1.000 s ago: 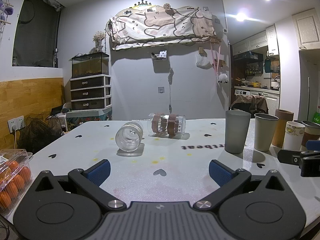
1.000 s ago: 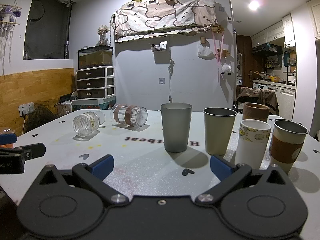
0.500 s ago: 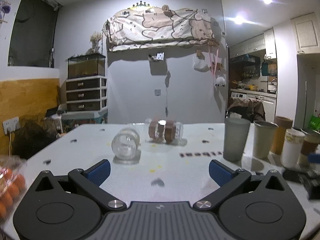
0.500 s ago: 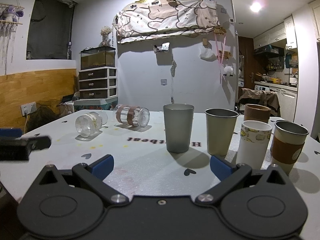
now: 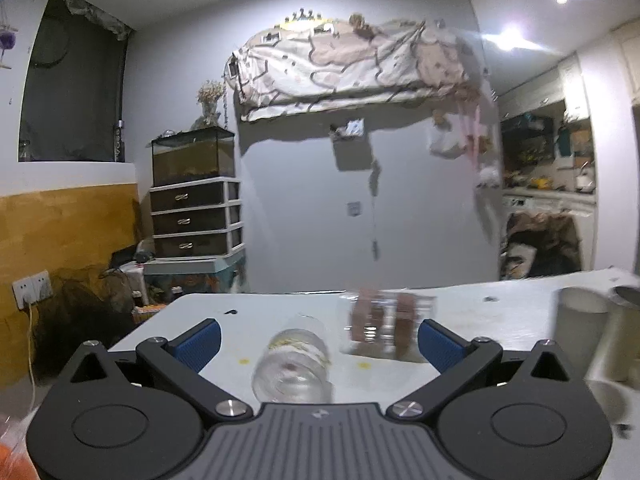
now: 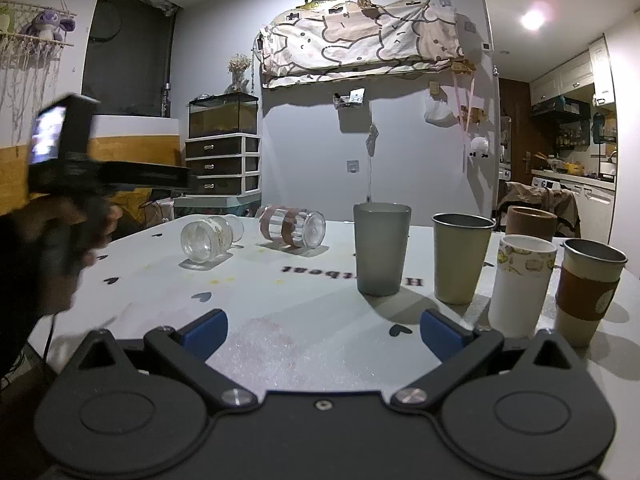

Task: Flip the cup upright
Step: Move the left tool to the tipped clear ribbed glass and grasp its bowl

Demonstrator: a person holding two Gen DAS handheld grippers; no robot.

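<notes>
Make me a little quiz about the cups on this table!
1. True or false: the clear ribbed glass stands upright.
2. How many cups stand upright in the right wrist view? A) three B) five C) seven
3. Fill in: the left gripper is ___, with that glass lying between its fingers' line.

Key: 1. False, it lies on its side beside the brown-banded glass. 2. B. 3. open.

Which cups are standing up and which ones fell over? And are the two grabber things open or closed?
Ribbed glass cup: lying on its side.
Glass cup with brown bands: lying on its side.
Grey tumbler: upright.
Metal cup: upright.
Brown cup: upright.
White patterned cup: upright.
Sleeved cup: upright.
Left gripper: open, empty.
Right gripper: open, empty.
</notes>
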